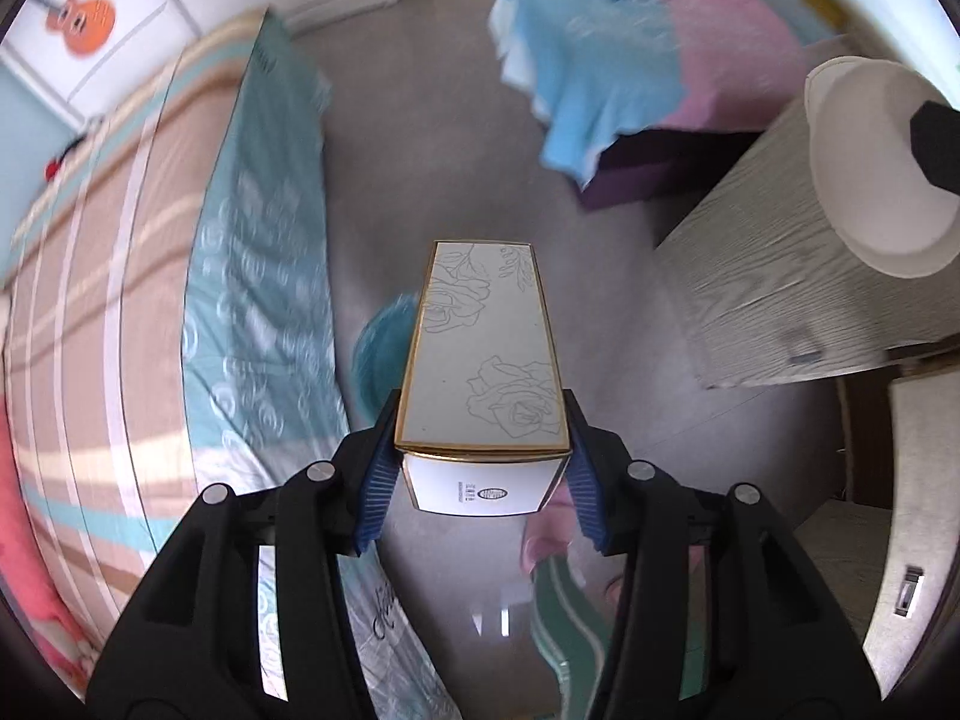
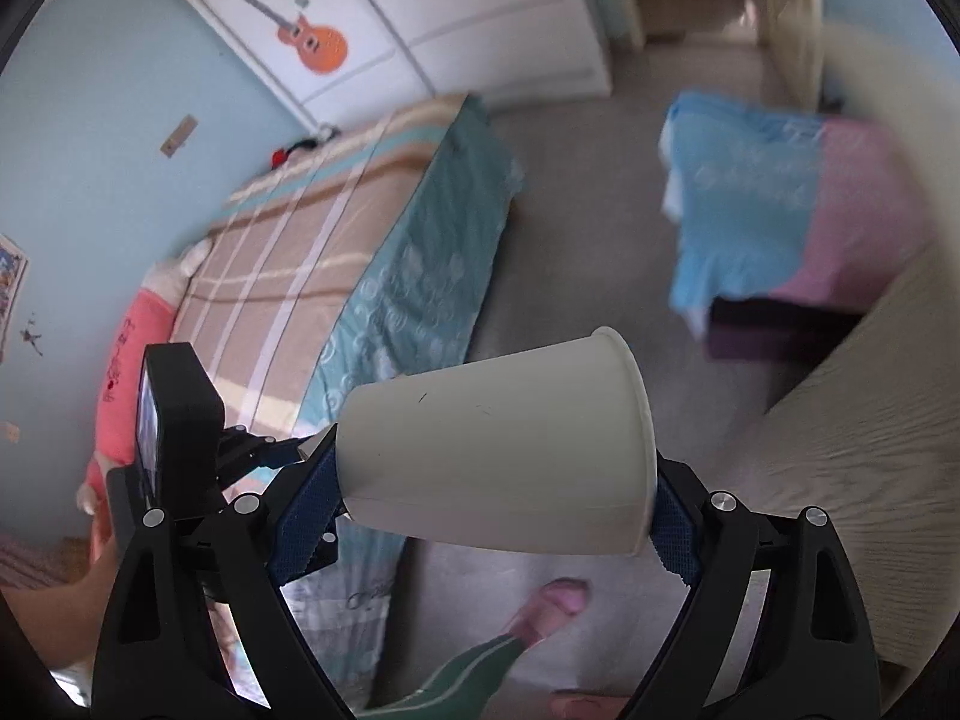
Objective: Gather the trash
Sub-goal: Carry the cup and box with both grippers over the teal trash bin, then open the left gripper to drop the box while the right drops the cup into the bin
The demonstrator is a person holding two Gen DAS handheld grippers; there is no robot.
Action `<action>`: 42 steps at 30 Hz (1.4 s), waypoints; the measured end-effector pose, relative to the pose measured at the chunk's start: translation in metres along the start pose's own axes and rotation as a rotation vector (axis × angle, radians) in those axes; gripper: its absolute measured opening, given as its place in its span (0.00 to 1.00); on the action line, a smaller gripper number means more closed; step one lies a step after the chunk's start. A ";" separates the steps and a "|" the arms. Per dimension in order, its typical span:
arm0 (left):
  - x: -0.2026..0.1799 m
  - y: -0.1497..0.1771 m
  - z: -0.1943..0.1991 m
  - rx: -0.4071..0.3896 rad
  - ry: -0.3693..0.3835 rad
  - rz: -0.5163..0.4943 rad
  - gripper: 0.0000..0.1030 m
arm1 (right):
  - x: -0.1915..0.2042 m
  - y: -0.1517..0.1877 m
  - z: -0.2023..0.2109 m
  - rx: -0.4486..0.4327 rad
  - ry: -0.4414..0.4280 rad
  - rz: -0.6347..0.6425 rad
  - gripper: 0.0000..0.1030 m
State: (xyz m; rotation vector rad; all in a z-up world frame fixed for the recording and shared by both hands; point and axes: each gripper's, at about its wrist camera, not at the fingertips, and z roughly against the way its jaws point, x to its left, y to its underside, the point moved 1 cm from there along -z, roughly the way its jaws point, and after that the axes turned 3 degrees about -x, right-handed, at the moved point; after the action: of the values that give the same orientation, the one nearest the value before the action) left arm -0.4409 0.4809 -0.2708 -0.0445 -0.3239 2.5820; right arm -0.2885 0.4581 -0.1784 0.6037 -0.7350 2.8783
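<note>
Clamping a gold-edged rose-printed box (image 1: 483, 354), left claw (image 1: 483, 462); right claw (image 2: 498, 492) grips white cup (image 2: 498, 444).

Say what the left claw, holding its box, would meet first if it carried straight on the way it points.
Probably the teal bin on the floor, partly hidden behind the box in the left claw; depth is unclear.

I see a long rectangular carton (image 1: 483, 360), white with gold edging and grey line-drawn roses, clamped at its near end between the blue pads of the left gripper (image 1: 482, 471); it extends lengthwise away from the camera, above the floor. I see a plain white paper cup (image 2: 498, 450), lying sideways, rim to the right, pinched between the right gripper (image 2: 489, 519) pads.
</note>
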 end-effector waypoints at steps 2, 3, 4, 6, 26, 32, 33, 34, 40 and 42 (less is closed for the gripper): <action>0.028 0.012 -0.029 0.030 -0.010 0.013 0.45 | 0.001 0.004 -0.053 0.080 -0.015 -0.019 0.85; 0.039 0.018 -0.047 0.051 -0.015 0.017 0.45 | 0.001 0.007 -0.083 0.121 -0.018 -0.024 0.85; 0.049 0.022 -0.062 0.072 -0.017 0.029 0.45 | 0.001 0.007 -0.108 0.155 -0.008 -0.021 0.85; 0.068 0.030 -0.090 0.095 0.005 0.061 0.45 | 0.000 0.017 -0.153 0.219 0.010 -0.003 0.85; 0.103 0.079 -0.232 0.123 0.076 0.343 0.70 | -0.042 0.089 -0.410 0.559 0.004 -0.155 0.87; 0.091 0.074 -0.231 0.137 0.087 0.304 0.70 | -0.043 0.077 -0.392 0.483 -0.029 -0.169 0.88; 0.090 0.073 -0.227 0.136 0.081 0.299 0.70 | -0.043 0.073 -0.387 0.473 -0.036 -0.173 0.88; 0.090 0.073 -0.225 0.133 0.081 0.299 0.71 | -0.042 0.069 -0.382 0.460 -0.040 -0.176 0.88; 0.094 0.074 -0.187 0.113 0.071 0.282 0.73 | -0.029 0.040 -0.318 0.324 -0.075 -0.145 0.88; 0.094 0.073 -0.170 0.106 0.068 0.263 0.74 | -0.022 0.034 -0.285 0.274 -0.092 -0.134 0.88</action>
State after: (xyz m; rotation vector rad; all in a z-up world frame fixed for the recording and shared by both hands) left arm -0.5423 0.5062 -0.4499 -0.1452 -0.1647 2.8459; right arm -0.3750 0.5652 -0.4309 0.7883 -0.2965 2.8610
